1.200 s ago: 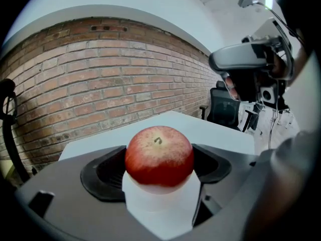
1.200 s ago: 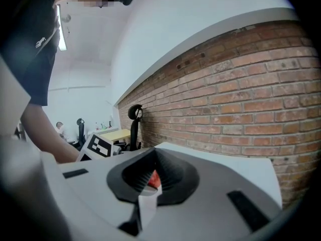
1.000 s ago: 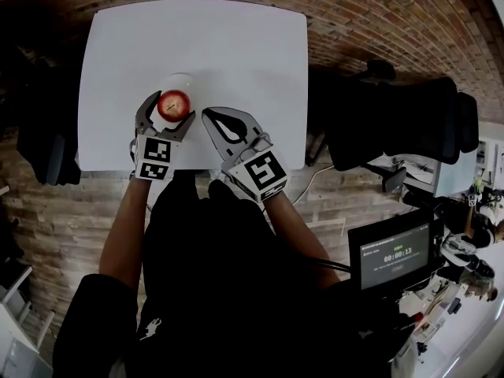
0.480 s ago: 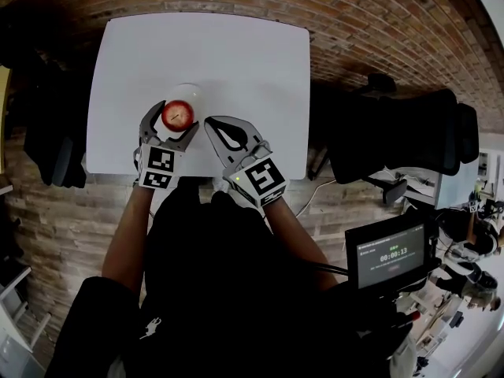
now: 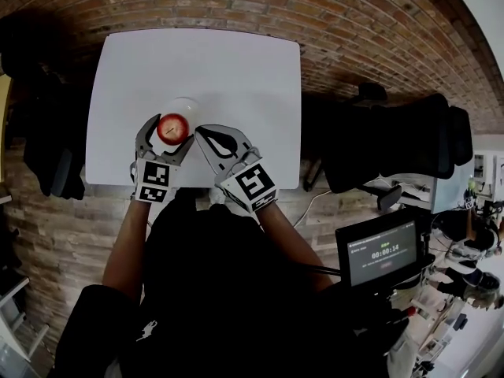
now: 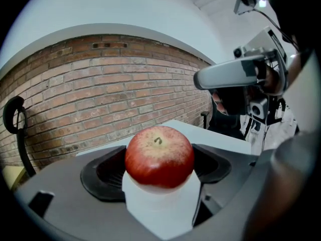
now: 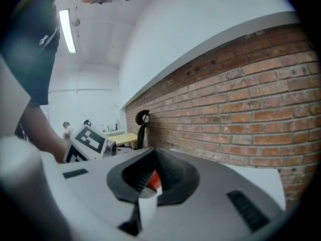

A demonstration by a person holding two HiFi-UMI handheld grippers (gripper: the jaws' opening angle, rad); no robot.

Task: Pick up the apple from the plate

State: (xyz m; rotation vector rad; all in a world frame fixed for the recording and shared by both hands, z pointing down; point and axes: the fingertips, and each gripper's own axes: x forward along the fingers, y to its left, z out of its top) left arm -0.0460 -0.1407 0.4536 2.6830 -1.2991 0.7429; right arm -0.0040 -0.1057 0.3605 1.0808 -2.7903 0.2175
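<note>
Apple, red with a short stem, sits on the small white plate near the front edge of the white table. Around this table the floor is of brick.

At the left side, the left gripper reaches from the table's front edge to the plate. Its marker cube is just over that edge. In the left gripper view its two dark jaws stand apart, one on each side of the apple, very near to its skin. Whether the pads really press on the fruit I cannot tell. Under the apple the white of the plate shows between the jaws.

Just beside it to the right lies the right gripper, with its tip pointing toward the plate and close to the left gripper's right jaw. Its jaws are together and nothing is between them. In the right gripper view only a thin slit is left, and through this a small piece of red and of white is visible behind. The right marker cube hangs past the table's front edge.

Further right, off the table, stands a black office chair. Below it, near the person's right arm, is a dark screen with a lit panel.
</note>
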